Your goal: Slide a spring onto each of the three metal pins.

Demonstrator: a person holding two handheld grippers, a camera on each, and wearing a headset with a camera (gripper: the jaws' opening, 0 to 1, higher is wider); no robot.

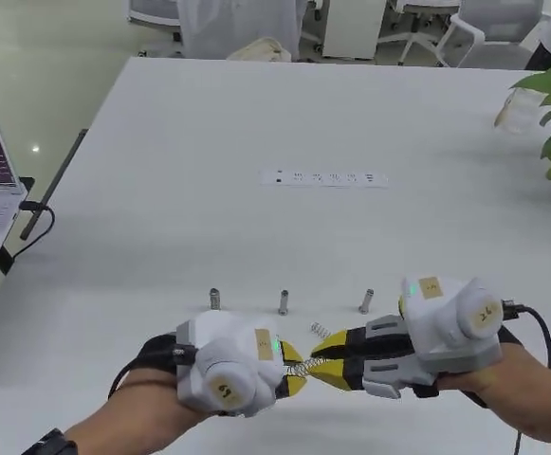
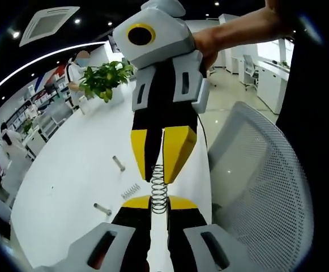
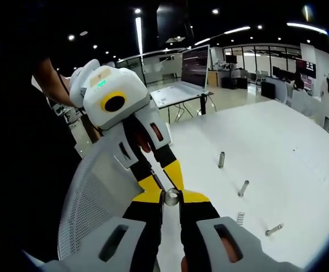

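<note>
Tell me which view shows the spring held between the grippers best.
The left gripper view: the held spring lies side-on, coils distinct, between the left gripper and right gripper. The right gripper view shows it end-on, as a ring. The head view shows a faint sliver.

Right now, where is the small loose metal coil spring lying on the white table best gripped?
Probably across its middle coils, from above, jaws either side of its axis. The small metal coil spring lies on its side on the white table, apart from the metal pins, so its flanks are exposed.
</note>
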